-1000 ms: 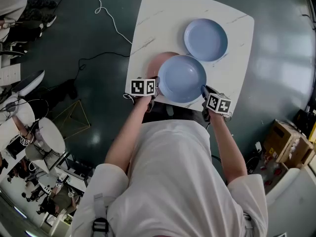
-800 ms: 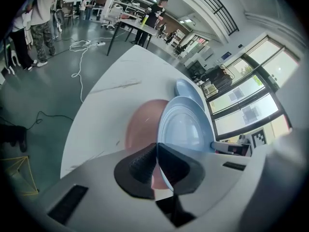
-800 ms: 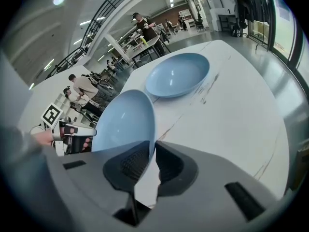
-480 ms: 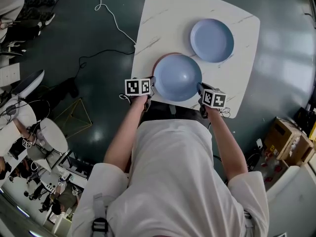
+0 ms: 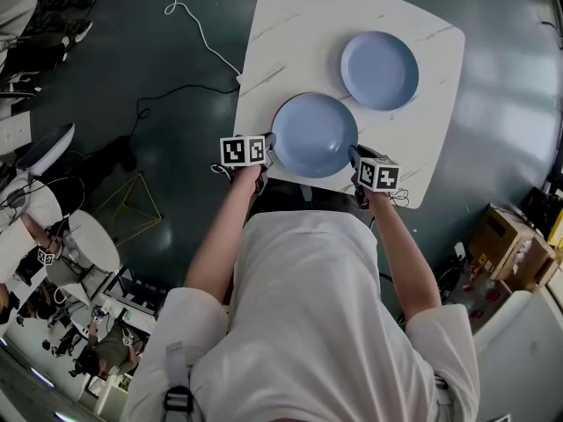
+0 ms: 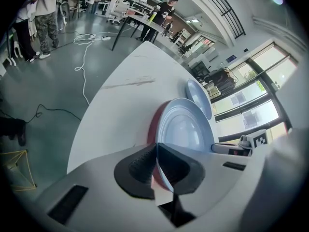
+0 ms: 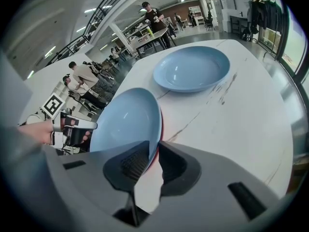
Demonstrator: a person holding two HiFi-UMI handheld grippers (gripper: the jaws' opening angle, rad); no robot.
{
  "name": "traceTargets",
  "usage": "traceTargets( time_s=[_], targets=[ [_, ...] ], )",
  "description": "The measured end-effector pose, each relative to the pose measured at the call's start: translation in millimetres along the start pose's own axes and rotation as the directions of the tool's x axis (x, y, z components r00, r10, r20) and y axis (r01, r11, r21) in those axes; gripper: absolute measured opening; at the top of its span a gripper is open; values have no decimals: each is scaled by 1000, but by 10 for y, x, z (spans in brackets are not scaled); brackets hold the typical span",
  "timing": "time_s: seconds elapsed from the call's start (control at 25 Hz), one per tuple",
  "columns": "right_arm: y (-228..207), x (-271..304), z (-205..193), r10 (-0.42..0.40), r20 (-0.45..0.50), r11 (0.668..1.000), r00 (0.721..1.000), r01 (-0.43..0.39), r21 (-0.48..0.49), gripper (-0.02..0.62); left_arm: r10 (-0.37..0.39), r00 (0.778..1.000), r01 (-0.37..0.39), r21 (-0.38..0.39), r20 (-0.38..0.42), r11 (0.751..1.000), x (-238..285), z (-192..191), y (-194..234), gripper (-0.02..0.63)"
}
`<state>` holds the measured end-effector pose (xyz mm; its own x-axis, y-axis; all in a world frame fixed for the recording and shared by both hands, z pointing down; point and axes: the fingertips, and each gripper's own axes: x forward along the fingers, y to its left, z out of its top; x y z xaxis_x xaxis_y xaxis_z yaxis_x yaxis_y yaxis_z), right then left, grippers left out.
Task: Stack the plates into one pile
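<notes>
Plate (image 5: 314,135) in left gripper (image 5: 268,151), right gripper (image 5: 354,156)

I have bare top to pass over along the left side and far edge of the white marble-patterned table (image 5: 281,33). Far right, a round light-blue plate (image 5: 379,58) blocks any low pass. A nearer round blue plate (image 5: 314,135) fills the span between my left tongs (image 5: 268,150) and right tongs (image 5: 355,158).

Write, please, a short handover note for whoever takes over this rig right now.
Left gripper shut on one rim of the round light-blue plate; right gripper shut on the opposite rim.
It covers the round pink plate on the white marbled table; whether it rests there is unclear.
Second round light-blue plate lies apart, unstacked.
Left to do: release, then stack the second plate.
</notes>
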<state>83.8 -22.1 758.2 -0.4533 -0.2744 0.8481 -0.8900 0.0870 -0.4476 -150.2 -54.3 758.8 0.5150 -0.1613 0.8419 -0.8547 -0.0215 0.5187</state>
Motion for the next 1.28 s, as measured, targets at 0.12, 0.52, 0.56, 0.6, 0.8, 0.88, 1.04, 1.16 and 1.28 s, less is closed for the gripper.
traceTargets(
  time_s=[0.12,0.52,0.56,0.6,0.8,0.88,1.04,1.16,1.28],
  targets=[
    [1,9,2,-5,7,1000,1000,5,-4,58,2,1000,-2,5,1,1000,26,23,7,25],
    [115,-39,41,16,75,999,997,-13,-44,144,-1,1000,1,15,17,1000,38,-12,25,26],
    [130,-36,35,25,74,999,997,-21,-44,144,5,1000,-6,41,20,999,34,-11,14,26],
    [137,-30,24,31,73,999,997,-28,-44,144,13,1000,-14,70,23,997,33,-10,0,28],
    [198,-46,-22,34,73,998,997,-31,-54,144,24,999,-29,144,35,989,-23,-14,-62,51],
    [223,-63,-29,31,77,998,997,-26,-56,144,20,999,-25,142,37,990,-51,-19,-64,51],
    [234,-144,-12,14,97,999,995,-9,-54,144,18,999,-24,146,45,989,-117,-4,-69,51],
    [230,-250,17,-9,126,999,992,14,-40,144,3,999,-12,161,54,987,-183,42,-84,51],
    [203,-358,30,-40,158,999,987,43,-14,144,-15,998,4,185,58,983,-238,114,-93,51]
  ],
)
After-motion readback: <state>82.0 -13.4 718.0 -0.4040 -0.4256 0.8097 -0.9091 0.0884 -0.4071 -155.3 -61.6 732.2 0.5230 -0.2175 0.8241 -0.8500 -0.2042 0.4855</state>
